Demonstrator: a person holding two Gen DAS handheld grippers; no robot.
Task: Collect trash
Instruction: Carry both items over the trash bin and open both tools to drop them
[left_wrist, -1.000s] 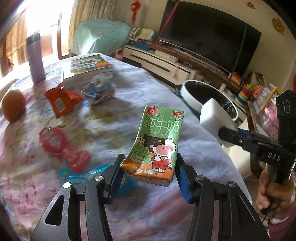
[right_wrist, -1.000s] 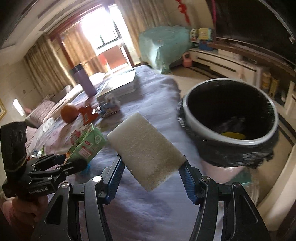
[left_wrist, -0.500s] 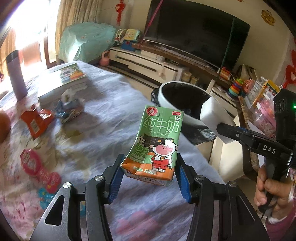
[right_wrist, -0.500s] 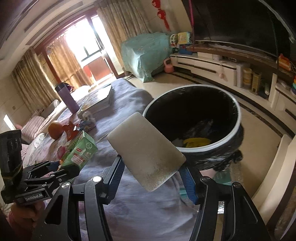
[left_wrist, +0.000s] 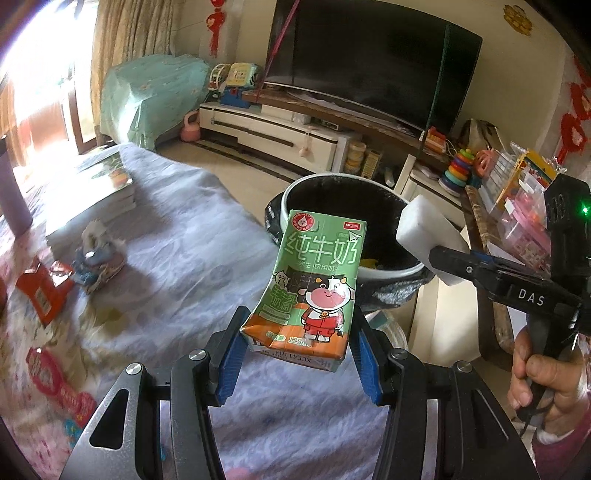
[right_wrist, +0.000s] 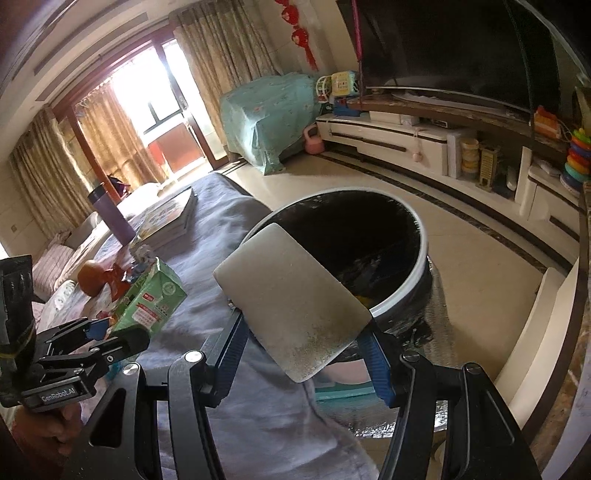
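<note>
Carton and sponge were carried to the bin.

I had the milk carton (left_wrist: 314, 291) pinched in the left gripper (left_wrist: 295, 354) over the table's (left_wrist: 192, 236) edge, short of the bin (left_wrist: 388, 271); the right gripper (right_wrist: 306, 350) clamped the sponge (right_wrist: 291, 302) above the bin's near rim. I judged each should clear the rim and sit over the dark opening before letting go, one at a time so the grippers didn't collide. Open floor (right_wrist: 461, 266) lay beyond the bin.
</note>
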